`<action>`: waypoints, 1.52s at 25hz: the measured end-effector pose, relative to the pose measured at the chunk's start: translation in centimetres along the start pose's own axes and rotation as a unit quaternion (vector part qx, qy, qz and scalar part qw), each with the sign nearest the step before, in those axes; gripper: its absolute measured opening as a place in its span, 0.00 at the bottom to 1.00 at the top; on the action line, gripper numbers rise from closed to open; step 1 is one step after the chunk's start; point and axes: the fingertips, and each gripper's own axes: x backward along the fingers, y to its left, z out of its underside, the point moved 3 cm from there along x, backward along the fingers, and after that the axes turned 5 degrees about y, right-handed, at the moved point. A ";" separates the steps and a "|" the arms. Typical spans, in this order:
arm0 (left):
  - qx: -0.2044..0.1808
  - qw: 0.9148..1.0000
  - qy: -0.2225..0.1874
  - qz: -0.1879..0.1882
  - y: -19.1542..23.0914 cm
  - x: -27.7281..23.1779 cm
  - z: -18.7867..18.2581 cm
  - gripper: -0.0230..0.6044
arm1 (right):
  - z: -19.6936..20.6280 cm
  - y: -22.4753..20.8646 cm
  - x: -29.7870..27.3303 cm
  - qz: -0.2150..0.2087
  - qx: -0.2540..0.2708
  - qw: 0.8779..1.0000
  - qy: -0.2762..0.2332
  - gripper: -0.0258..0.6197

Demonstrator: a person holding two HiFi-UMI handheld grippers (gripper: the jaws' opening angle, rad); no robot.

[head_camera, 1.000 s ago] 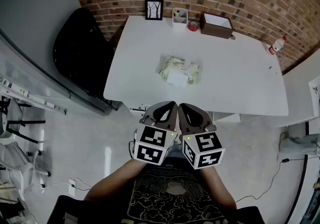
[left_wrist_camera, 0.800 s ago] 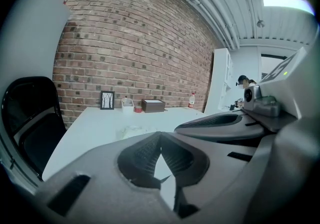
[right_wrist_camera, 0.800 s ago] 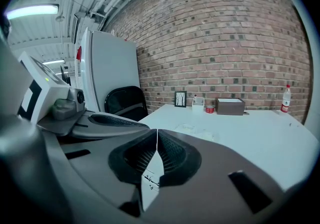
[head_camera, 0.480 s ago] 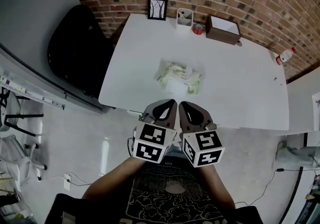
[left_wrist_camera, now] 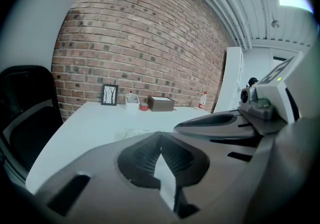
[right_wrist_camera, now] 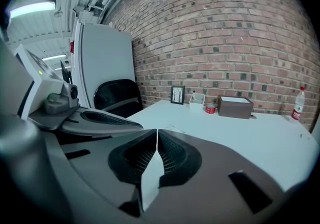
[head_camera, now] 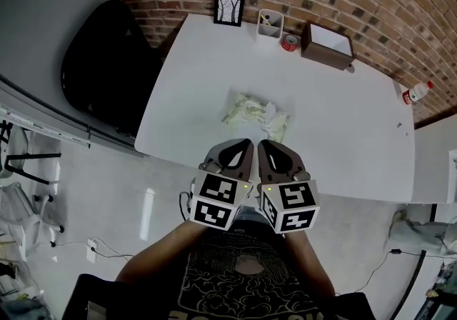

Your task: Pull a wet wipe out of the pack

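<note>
The wet wipe pack [head_camera: 255,114], pale green with a white flap, lies on the white table [head_camera: 343,118] a little in front of its middle. Both grippers hang side by side off the table's near edge, short of the pack. My left gripper [head_camera: 247,143] is shut with nothing between its jaws, and so is my right gripper [head_camera: 261,143]. In the left gripper view the pack [left_wrist_camera: 131,132] shows faintly just beyond the closed jaw tips of the left gripper [left_wrist_camera: 160,133]. The right gripper view shows the right gripper [right_wrist_camera: 156,131] closed, pointing across the table.
Along the table's far edge by the brick wall stand a picture frame [head_camera: 229,8], a white pen holder [head_camera: 270,24], a red tape roll [head_camera: 289,43] and a brown box [head_camera: 327,45]. A bottle [head_camera: 417,92] sits at the right corner. A black chair [head_camera: 100,68] is left of the table.
The table and pack have drawn nearer to the grippers, whose tips now reach the table's near edge. Both grippers stay shut and side by side.
</note>
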 end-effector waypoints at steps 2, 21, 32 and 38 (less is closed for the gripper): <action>0.003 1.000 0.002 -0.003 0.2 -0.7 -0.1 0.05 | -0.1 -0.6 -0.6 -0.001 0.003 1.000 0.003 0.07; 0.033 0.999 0.015 -0.034 2.7 -5.6 -0.2 0.05 | 0.3 -4.0 -6.1 -0.012 0.052 0.998 0.043 0.07; 0.041 0.998 0.019 -0.041 4.1 -6.9 0.0 0.05 | 1.1 -4.9 -8.2 -0.009 0.068 0.995 0.067 0.14; 0.045 0.998 0.023 -0.044 4.5 -7.5 0.0 0.05 | 1.4 -5.2 -9.1 -0.009 0.068 0.994 0.080 0.16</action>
